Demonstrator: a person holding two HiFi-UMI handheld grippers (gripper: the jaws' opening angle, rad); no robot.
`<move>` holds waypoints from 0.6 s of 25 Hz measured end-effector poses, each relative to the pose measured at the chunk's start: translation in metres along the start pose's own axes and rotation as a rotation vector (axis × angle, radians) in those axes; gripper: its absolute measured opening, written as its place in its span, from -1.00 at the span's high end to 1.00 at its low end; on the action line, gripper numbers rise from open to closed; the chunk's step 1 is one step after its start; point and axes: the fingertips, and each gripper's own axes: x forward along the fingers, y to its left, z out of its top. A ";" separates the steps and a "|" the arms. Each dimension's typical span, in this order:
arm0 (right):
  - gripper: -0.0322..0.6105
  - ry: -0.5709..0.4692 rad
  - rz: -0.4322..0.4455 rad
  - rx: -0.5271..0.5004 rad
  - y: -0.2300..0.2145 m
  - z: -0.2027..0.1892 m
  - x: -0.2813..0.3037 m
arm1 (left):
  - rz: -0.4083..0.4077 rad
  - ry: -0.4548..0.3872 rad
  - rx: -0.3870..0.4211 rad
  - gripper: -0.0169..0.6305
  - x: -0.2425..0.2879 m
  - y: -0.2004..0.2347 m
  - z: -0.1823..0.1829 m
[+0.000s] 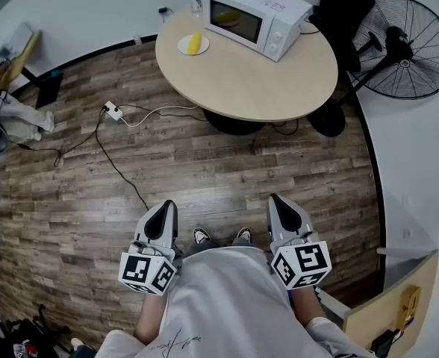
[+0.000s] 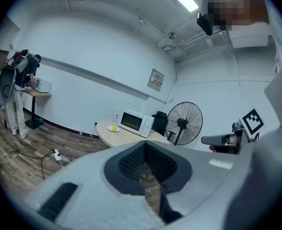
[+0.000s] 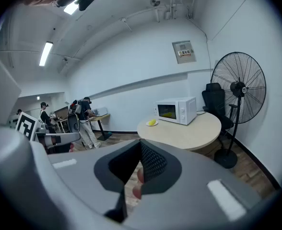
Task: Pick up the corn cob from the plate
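Note:
The yellow corn cob lies on a small white plate at the far left of the round table, beside a white microwave. It shows small and distant in the left gripper view and the right gripper view. Both grippers are held close to the person's body, well short of the table. The left gripper is shut and empty, its jaws meeting. The right gripper is shut with nothing held.
A wood floor stretches between the person and the table. A power strip with trailing cables lies on it at the left. A black standing fan and a dark chair stand to the right of the table. People stand at a far desk.

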 end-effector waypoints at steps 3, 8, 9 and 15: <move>0.86 -0.004 0.004 0.005 0.009 -0.001 0.001 | 0.006 0.003 0.001 0.95 -0.008 0.009 0.000; 0.87 -0.024 -0.015 0.052 0.019 -0.002 0.000 | 0.022 -0.005 -0.001 0.95 -0.023 0.026 0.003; 0.86 -0.040 -0.024 0.050 0.022 -0.001 -0.002 | 0.028 -0.009 -0.001 0.95 -0.026 0.030 0.004; 0.86 -0.099 0.018 -0.022 0.056 0.002 -0.006 | 0.034 -0.020 -0.004 0.95 -0.048 0.047 0.003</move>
